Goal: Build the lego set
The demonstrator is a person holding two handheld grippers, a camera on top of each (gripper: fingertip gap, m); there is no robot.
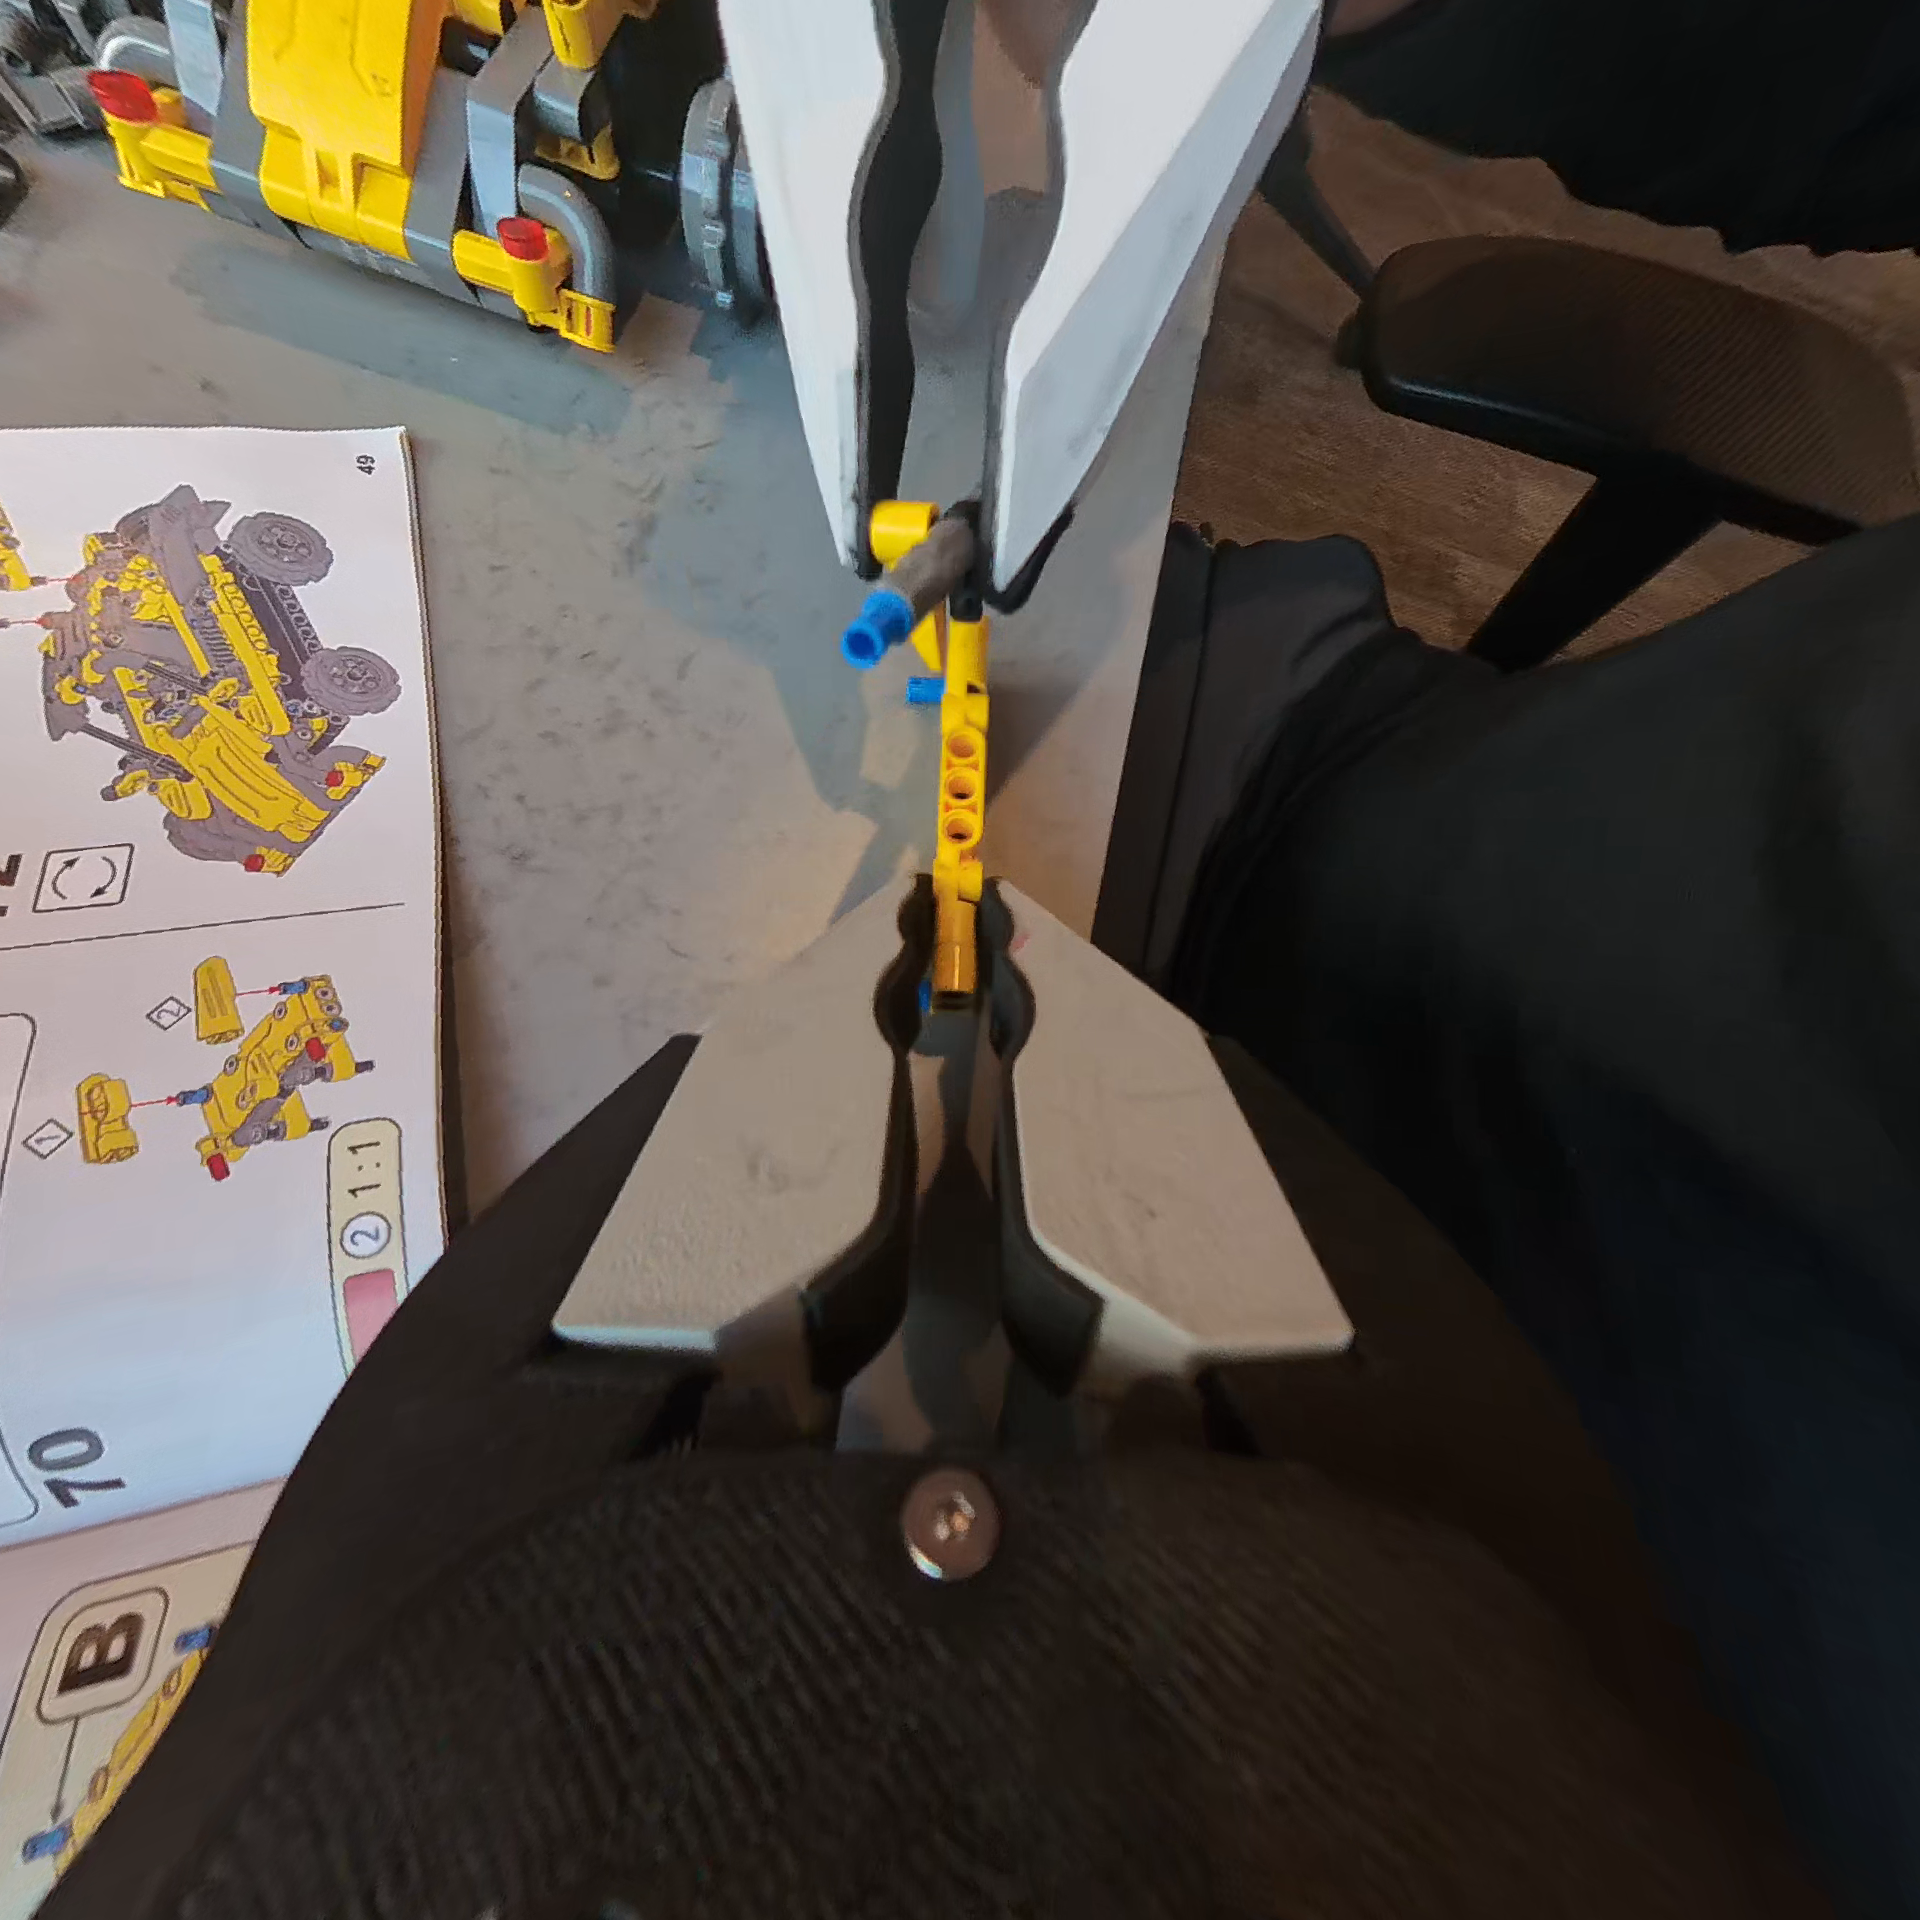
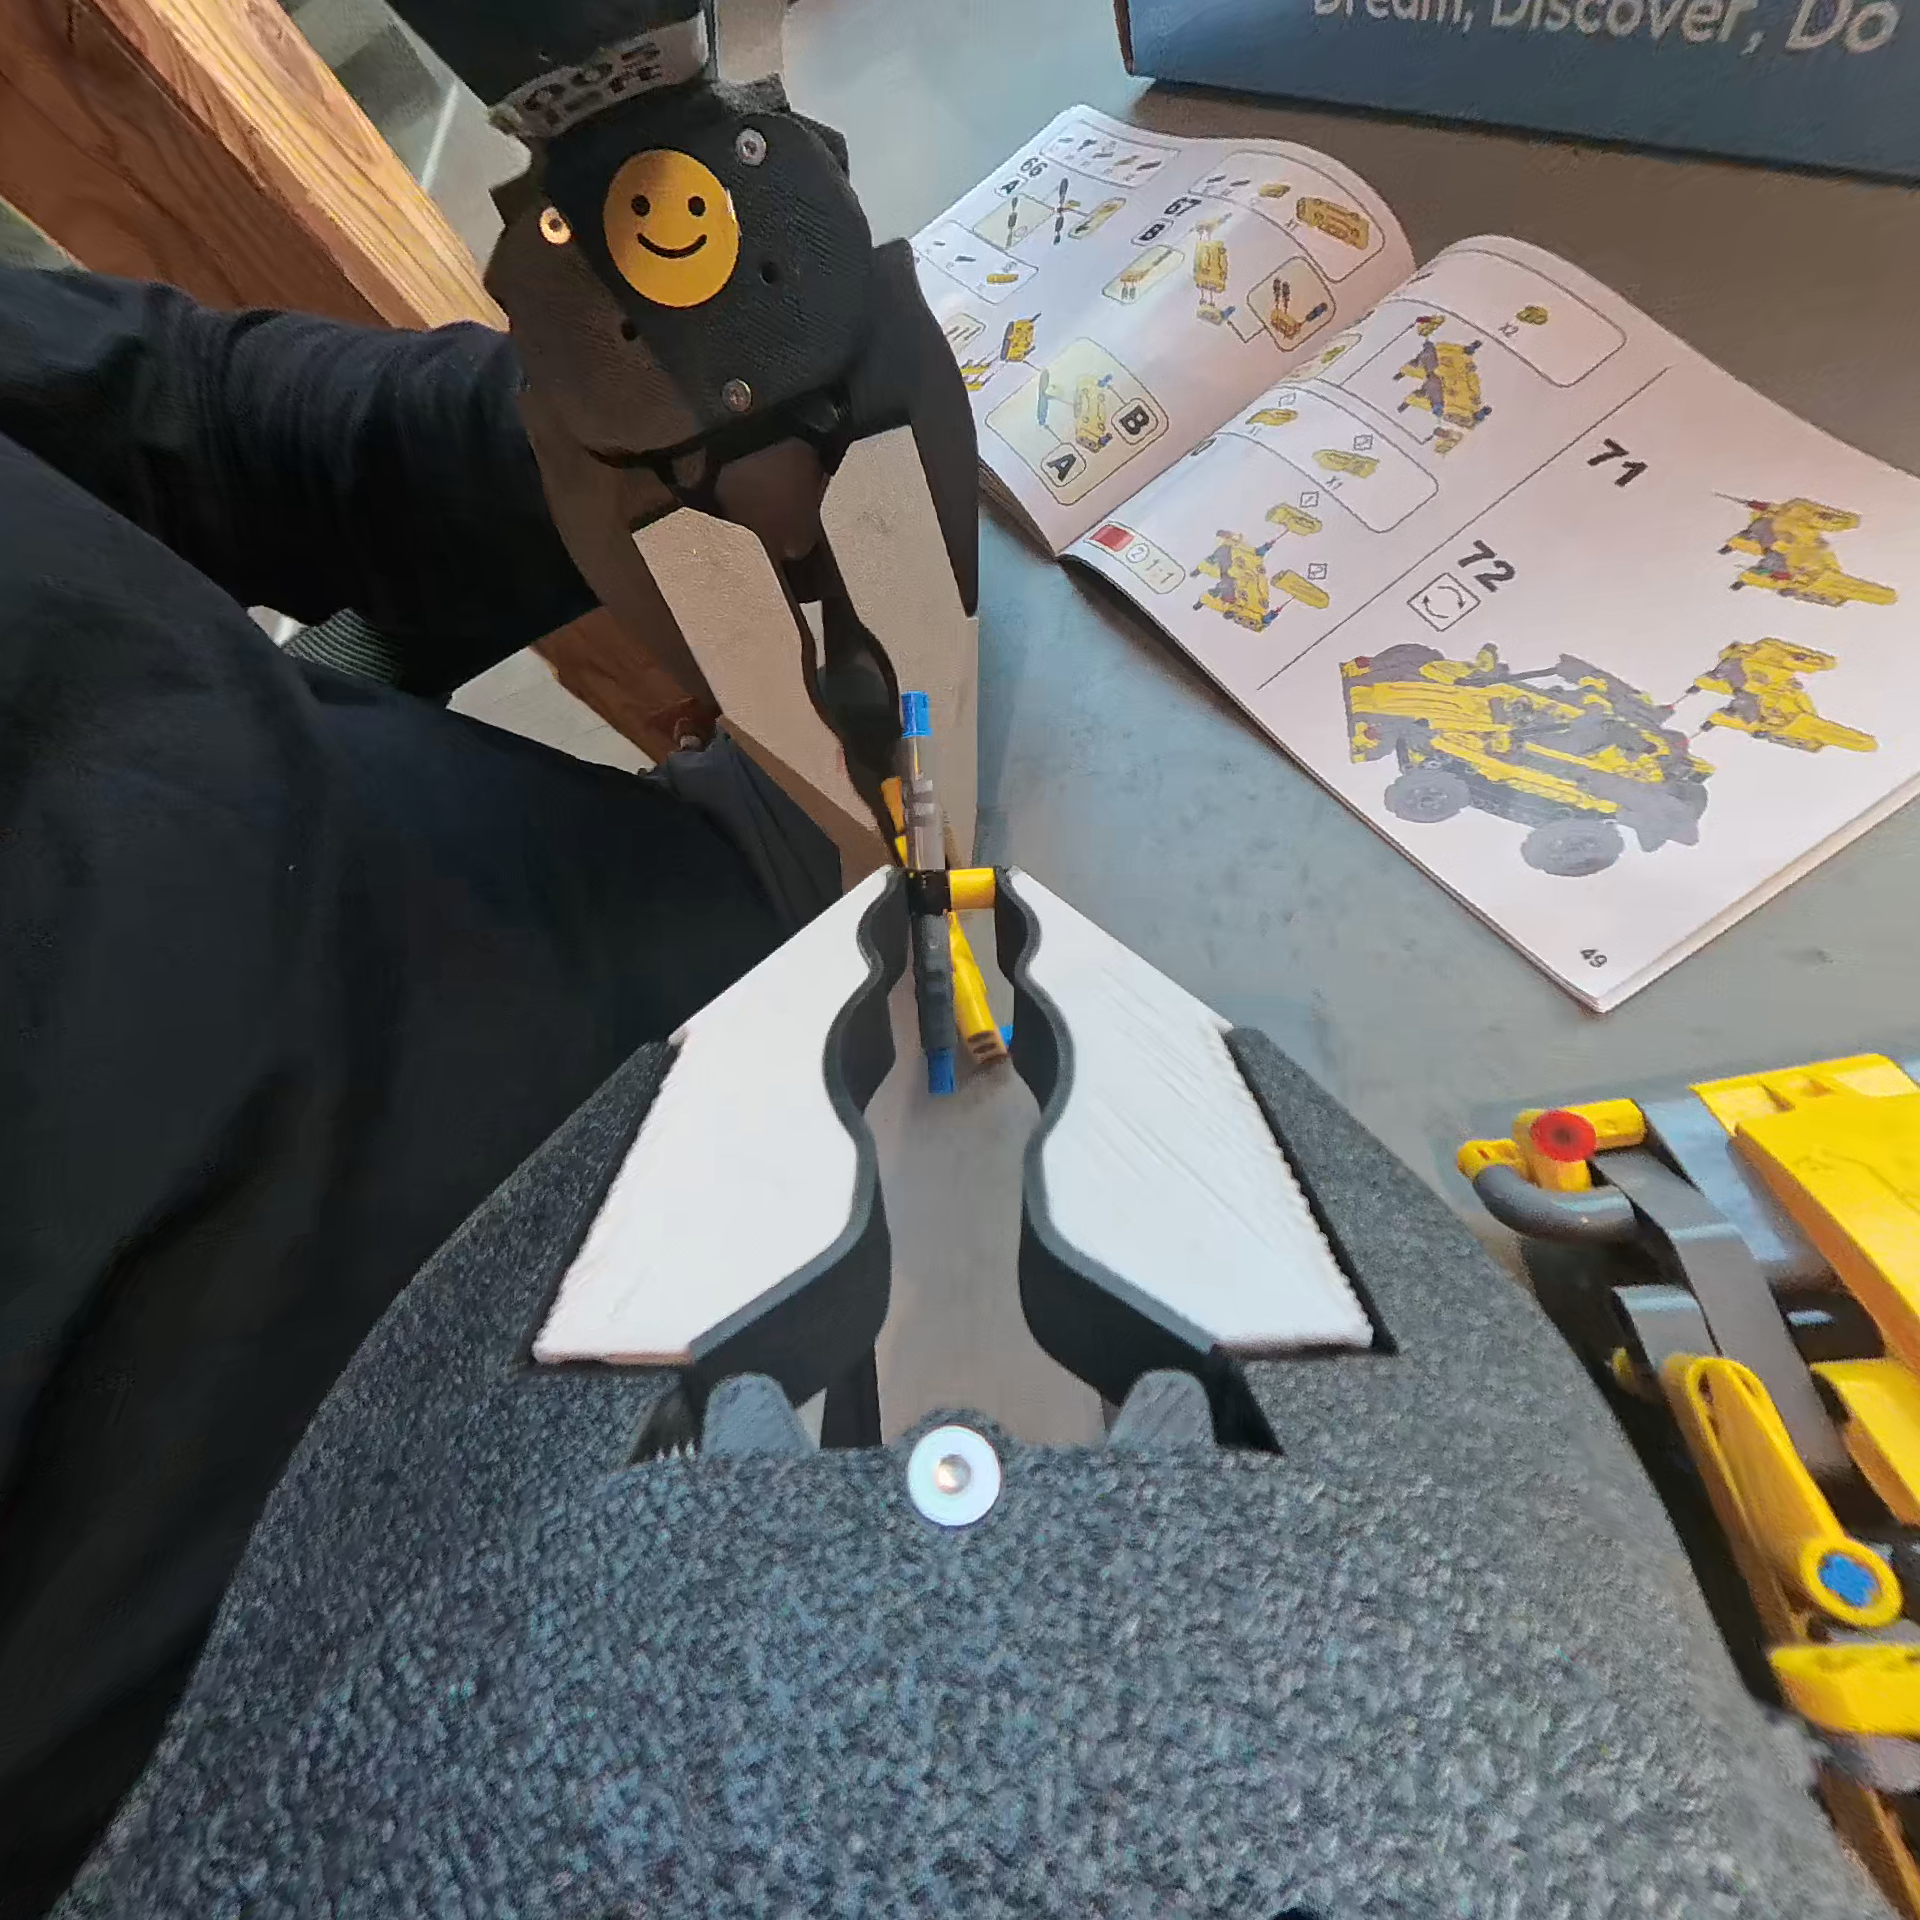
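A small yellow beam assembly (image 1: 961,769) is gripped at opposite ends above the worktop (image 1: 623,582) edge: left tongs (image 1: 954,940) are clenched on one end, right tongs (image 2: 951,894) on the other, its long axis running between them.

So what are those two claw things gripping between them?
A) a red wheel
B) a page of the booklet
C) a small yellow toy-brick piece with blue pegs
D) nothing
C: the left gripper and right gripper each pinch an end of the small yellow assembly, held above the grey table.
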